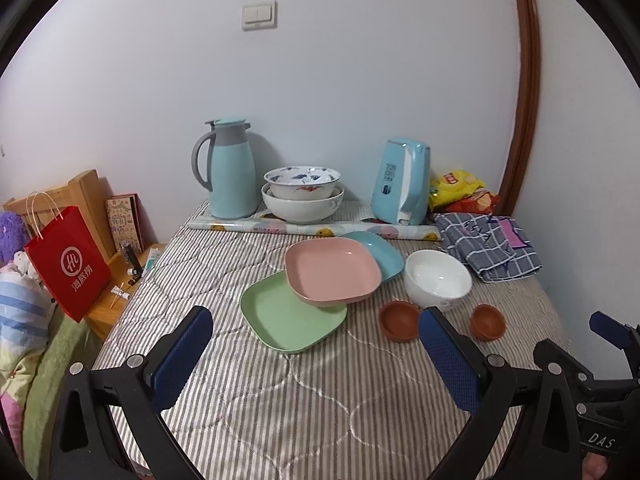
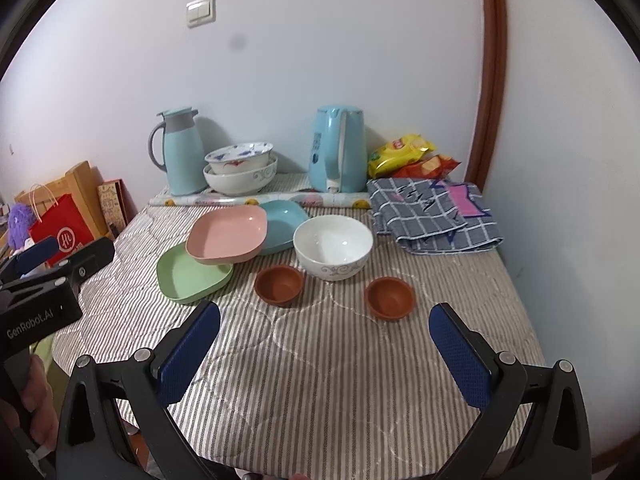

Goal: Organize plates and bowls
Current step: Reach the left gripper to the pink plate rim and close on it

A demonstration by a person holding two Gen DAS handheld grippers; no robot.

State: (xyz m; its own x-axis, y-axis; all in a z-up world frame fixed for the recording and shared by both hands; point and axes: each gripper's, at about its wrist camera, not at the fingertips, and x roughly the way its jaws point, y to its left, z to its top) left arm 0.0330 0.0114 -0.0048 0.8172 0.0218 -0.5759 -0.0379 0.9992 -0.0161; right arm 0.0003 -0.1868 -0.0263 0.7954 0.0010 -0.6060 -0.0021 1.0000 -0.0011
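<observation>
Both tongs hovering wide apart, holding nothing
Left tongs and right tongs are hanging near the pink plate lying across green plate.

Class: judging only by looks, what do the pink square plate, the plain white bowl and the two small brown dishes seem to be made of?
Pink plate: probably plastic or melamine; matte pastel, soft highlight.
White bowl: likely glazed ceramic; glossy sheen, printed grey scrolls.
Brown dishes: possibly plastic or glazed clay; uniform reddish-brown, dull sheen. Uncertain.
</observation>
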